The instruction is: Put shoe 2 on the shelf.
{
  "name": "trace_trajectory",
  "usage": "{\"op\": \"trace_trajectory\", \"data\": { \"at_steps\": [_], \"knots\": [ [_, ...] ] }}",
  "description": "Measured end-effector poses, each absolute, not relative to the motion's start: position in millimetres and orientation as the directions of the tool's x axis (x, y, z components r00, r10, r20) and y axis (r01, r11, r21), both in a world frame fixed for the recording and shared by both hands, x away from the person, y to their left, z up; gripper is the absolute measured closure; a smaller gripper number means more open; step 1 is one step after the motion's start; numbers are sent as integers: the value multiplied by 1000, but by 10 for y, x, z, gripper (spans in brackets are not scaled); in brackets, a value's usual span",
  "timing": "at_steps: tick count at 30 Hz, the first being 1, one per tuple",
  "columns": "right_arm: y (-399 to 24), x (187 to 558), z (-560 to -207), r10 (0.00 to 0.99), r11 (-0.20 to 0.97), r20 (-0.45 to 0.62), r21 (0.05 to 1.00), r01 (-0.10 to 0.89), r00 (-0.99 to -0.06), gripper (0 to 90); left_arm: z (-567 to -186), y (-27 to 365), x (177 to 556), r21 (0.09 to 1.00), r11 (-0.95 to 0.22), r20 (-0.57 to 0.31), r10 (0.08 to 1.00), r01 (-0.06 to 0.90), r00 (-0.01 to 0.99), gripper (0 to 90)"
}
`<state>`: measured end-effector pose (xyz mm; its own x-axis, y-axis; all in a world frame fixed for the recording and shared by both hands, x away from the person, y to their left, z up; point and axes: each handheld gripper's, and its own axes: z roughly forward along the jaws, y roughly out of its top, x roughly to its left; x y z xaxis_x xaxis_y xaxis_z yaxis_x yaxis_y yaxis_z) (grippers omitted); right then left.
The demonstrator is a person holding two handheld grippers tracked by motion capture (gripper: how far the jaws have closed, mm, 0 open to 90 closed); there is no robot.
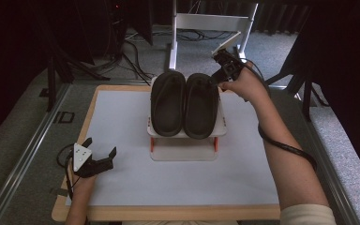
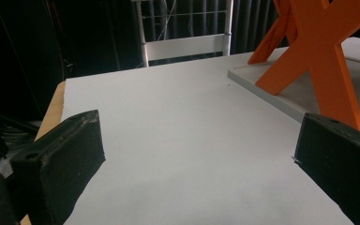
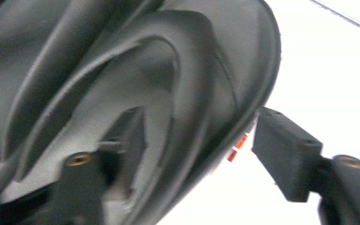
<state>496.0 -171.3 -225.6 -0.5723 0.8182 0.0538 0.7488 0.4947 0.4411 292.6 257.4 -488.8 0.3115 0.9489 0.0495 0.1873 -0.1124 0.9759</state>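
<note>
Two black slippers stand side by side on a small white rack [image 1: 221, 127] with orange legs: the left slipper [image 1: 168, 102] and the right slipper [image 1: 200, 105]. My right gripper [image 1: 214, 80] is at the far right end of the right slipper. In the right gripper view the right gripper [image 3: 199, 136] is open and straddles the right slipper's [image 3: 122, 56] side wall, one jaw inside and one outside by the rim. My left gripper [image 1: 101, 146] rests open over the mat at the front left. In its own view the left gripper [image 2: 199, 159] has nothing between the jaws.
A white mat [image 1: 122, 178] covers the wooden table. The rack's base plate [image 2: 281, 93] and orange cross leg [image 2: 318, 51] lie to the right of the left gripper. A white metal frame [image 1: 206, 23] and cables sit on the floor beyond the table.
</note>
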Motion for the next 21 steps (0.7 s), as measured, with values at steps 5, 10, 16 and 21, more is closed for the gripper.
{"op": "trace_trajectory", "data": {
  "at_steps": [5, 10, 16, 21],
  "knots": [
    [-1845, 4946, -2235, 816, 489, 66, 451, 746, -575, 228, -4888, 2573, 2927, 976, -111, 48, 949, 187, 311, 12],
    [-2030, 4913, -2219, 817, 472, 66, 494, 731, -572, 182, -4888, 2575, 2927, 976, -112, 49, 949, 188, 311, 12],
    [-2309, 4863, -2241, 829, 452, 40, 539, 711, -558, 178, -4888, 2574, 2927, 976, -112, 49, 949, 188, 311, 12],
    [-2486, 4837, -2307, 831, 455, -2, 576, 679, -556, 144, -4888, 2574, 2927, 976, -111, 48, 949, 187, 312, 12]
  ]
}}
